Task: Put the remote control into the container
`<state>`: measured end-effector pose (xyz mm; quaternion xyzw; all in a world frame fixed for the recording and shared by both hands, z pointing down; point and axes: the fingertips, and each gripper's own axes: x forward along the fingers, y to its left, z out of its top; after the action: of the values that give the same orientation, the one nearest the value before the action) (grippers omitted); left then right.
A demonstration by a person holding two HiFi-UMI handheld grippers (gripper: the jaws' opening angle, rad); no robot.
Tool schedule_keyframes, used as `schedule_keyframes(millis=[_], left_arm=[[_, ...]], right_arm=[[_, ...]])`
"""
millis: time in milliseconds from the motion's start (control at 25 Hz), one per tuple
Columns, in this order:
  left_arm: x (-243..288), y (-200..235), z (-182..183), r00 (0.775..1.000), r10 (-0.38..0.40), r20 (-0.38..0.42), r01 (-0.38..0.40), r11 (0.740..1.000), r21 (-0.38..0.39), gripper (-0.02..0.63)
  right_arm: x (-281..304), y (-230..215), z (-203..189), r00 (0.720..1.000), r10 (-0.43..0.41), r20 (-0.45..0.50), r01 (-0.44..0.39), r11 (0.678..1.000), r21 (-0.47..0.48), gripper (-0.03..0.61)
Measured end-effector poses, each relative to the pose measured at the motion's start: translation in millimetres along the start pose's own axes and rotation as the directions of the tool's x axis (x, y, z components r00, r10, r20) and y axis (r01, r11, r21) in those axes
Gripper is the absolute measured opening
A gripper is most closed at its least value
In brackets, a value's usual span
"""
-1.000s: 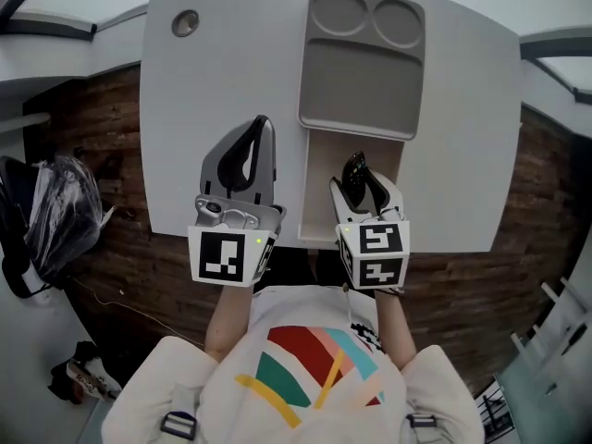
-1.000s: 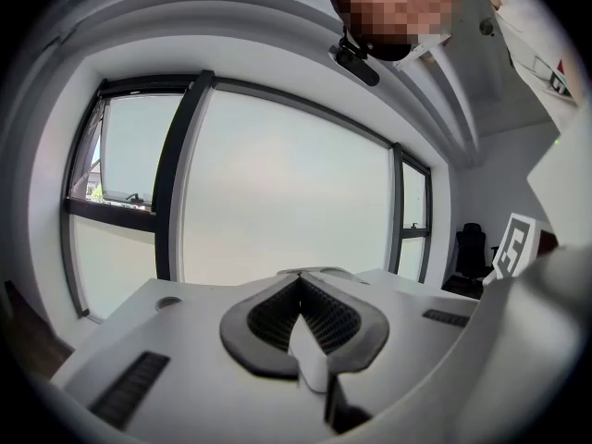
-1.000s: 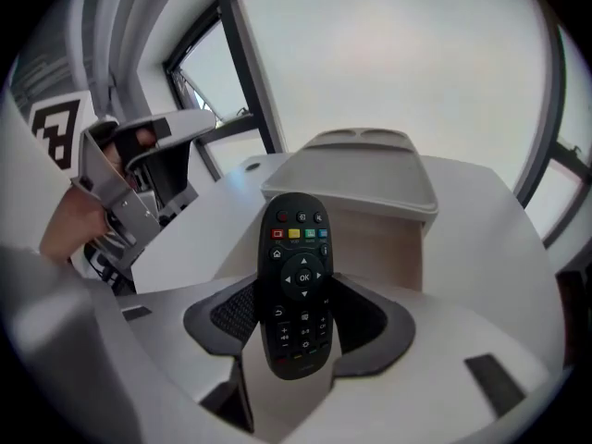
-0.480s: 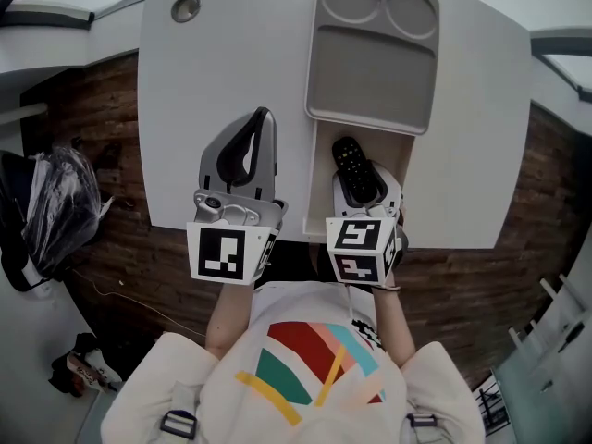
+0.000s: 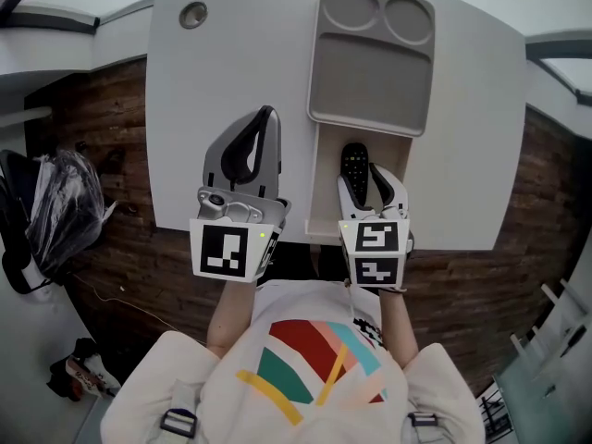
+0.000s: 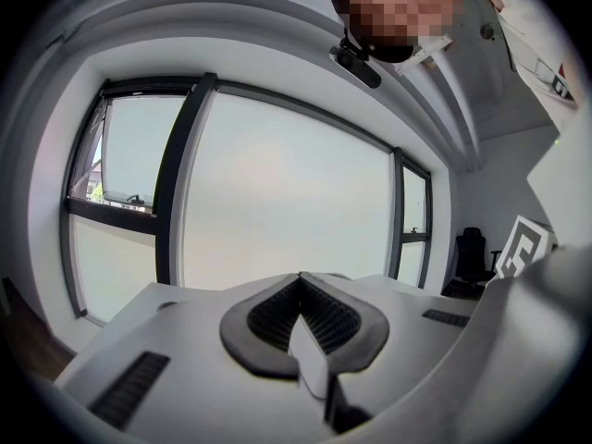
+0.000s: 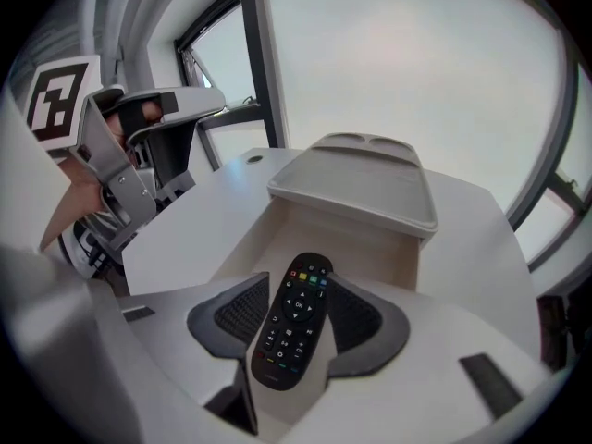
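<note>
A black remote control (image 5: 355,164) (image 7: 294,326) with coloured buttons lies face up between the pads of my right gripper (image 5: 363,185) (image 7: 301,289), which is shut on it. It hangs over the open compartment of the beige container (image 5: 320,191) (image 7: 370,248) at the table's near edge. The container's tray-shaped lid (image 5: 370,72) (image 7: 356,188) is slid back toward the far side. My left gripper (image 5: 265,123) (image 6: 299,280) is shut and holds nothing, above the white table (image 5: 231,72) to the left of the container.
A round cable hole (image 5: 193,15) sits at the table's far left corner. A black bag (image 5: 55,211) lies on the wooden floor to the left. The table's near edge runs just under both grippers. Large windows show ahead in both gripper views.
The remote, tilted up in the right gripper a second ago, now lies flat along the jaws over the container's opening. The left gripper has stayed put.
</note>
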<state>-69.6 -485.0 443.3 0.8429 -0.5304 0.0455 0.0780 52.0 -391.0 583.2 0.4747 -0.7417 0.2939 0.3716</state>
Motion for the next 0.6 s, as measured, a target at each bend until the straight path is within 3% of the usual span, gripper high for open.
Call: schedule_keyframes(millis=[80, 120, 240, 360, 480, 600], left_arm=[[-1.0, -1.9, 11.0, 1.000, -0.009, 0.010, 0.009, 1.000, -0.016, 0.008], [-0.9, -2.9, 20.0, 0.999, -0.013, 0.029, 0.014, 1.000, -0.017, 0.008], [-0.4, -7.1, 54.8, 0.992, -0.027, 0.121, 0.026, 1.000, 0.011, 0.008], [-4.6, -13.0, 82.0, 0.987, -0.037, 0.157, 0.034, 0.999, 0.021, 0.008], [-13.8, -17.5, 109.9, 0.976, -0.054, 0.212, 0.045, 0.998, 0.048, 0.008], [-21.1, -19.0, 141.8, 0.960, -0.054, 0.275, 0.034, 0.996, 0.077, 0.008]], right_arm=[[-10.4, -9.1, 11.2, 0.998, -0.040, 0.045, 0.038, 0.999, 0.029, 0.102], [-16.5, -14.1, 18.8, 0.995, -0.063, 0.073, 0.060, 0.998, 0.036, 0.000], [-34.9, -22.7, 45.5, 0.984, -0.080, 0.161, 0.072, 0.996, 0.057, 0.002], [-57.9, -30.7, 77.2, 0.960, -0.089, 0.266, 0.072, 0.995, 0.076, 0.002], [-89.1, -38.5, 112.6, 0.918, -0.128, 0.374, 0.113, 0.992, 0.062, 0.001], [-126.1, -43.6, 148.6, 0.856, -0.159, 0.491, 0.154, 0.987, 0.050, 0.000]])
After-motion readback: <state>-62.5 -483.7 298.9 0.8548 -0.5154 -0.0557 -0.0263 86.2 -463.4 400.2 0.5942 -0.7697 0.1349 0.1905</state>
